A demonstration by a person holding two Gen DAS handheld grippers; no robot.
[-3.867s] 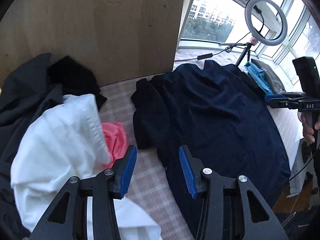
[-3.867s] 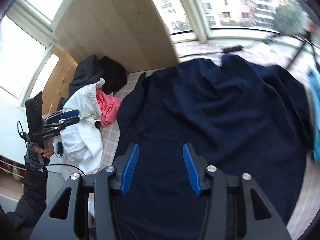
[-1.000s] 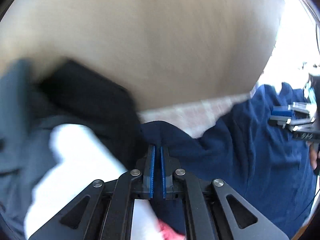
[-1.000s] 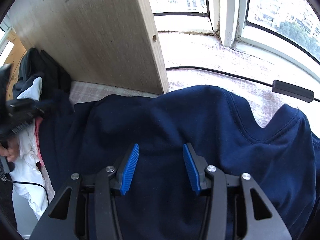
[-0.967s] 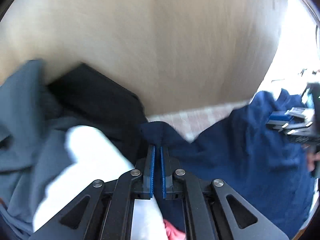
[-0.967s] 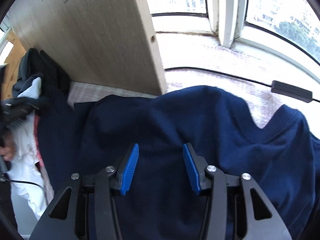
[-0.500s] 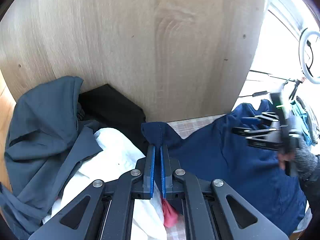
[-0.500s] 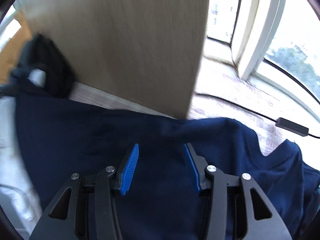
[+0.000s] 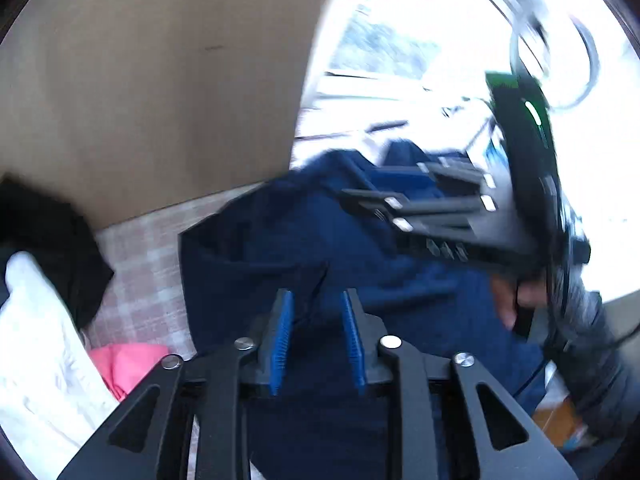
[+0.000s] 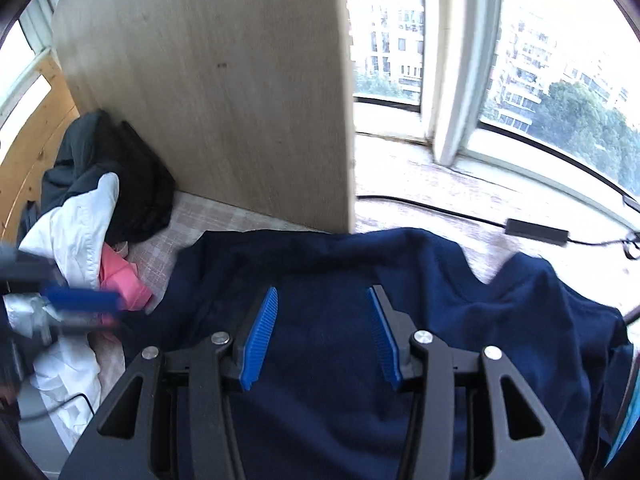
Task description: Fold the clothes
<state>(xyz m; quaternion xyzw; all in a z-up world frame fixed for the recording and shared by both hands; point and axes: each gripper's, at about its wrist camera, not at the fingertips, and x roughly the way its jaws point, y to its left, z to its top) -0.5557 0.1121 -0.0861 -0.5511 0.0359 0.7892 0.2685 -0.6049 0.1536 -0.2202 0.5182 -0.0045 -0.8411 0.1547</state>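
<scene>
A navy blue sweatshirt [image 10: 460, 280] lies spread on the checked sheet, its left edge near the wooden panel. My left gripper [image 9: 317, 294] hovers over the sweatshirt's [image 9: 248, 248] left part. Its jaws are opening: a raised fold of navy cloth stands between the blue pads [image 9: 280, 336], and they do not press on it. My right gripper [image 10: 322, 292] is open above the middle of the sweatshirt with nothing in it. It also shows blurred in the left wrist view, as the right gripper [image 9: 384, 200] held by a gloved hand. The left gripper [image 10: 80, 298] is a blur at the right wrist view's left edge.
An upright wooden panel [image 10: 220, 100] stands behind the sheet [image 10: 192, 220]. A pile of white [image 10: 80, 220], pink [image 10: 120, 276] and black [image 10: 136, 184] clothes lies to the left. A cable with an adapter [image 10: 536, 232] runs along the window sill. A blurred ring light [image 9: 560, 40] stands at the right.
The left gripper was shut on a corner of the navy sweatshirt; it has let go, its jaws have parted, and it has swung right over the garment. The right gripper has lifted a little.
</scene>
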